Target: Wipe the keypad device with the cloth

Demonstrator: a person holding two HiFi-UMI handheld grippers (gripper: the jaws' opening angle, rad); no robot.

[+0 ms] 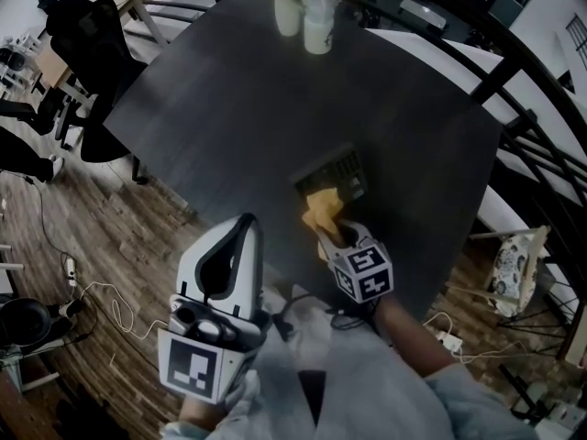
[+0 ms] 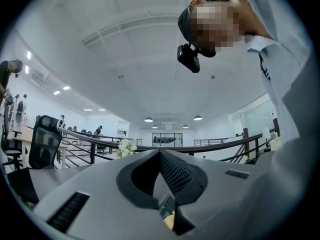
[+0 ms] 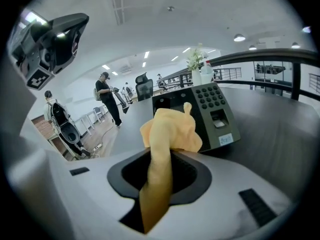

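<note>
The dark keypad device lies on the black table, near its front edge; in the right gripper view the keypad device shows its buttons and a small white label. A yellow cloth bunches against the device's near side. My right gripper is shut on the cloth, which hangs down between the right gripper's jaws. My left gripper is held off the table's front left edge, away from the device. The left gripper's jaws are shut with nothing between them.
A vase of white flowers and a white bottle stand at the table's far edge. A black office chair is off the far left corner. Dark railings run along the right. A person stands in the distance.
</note>
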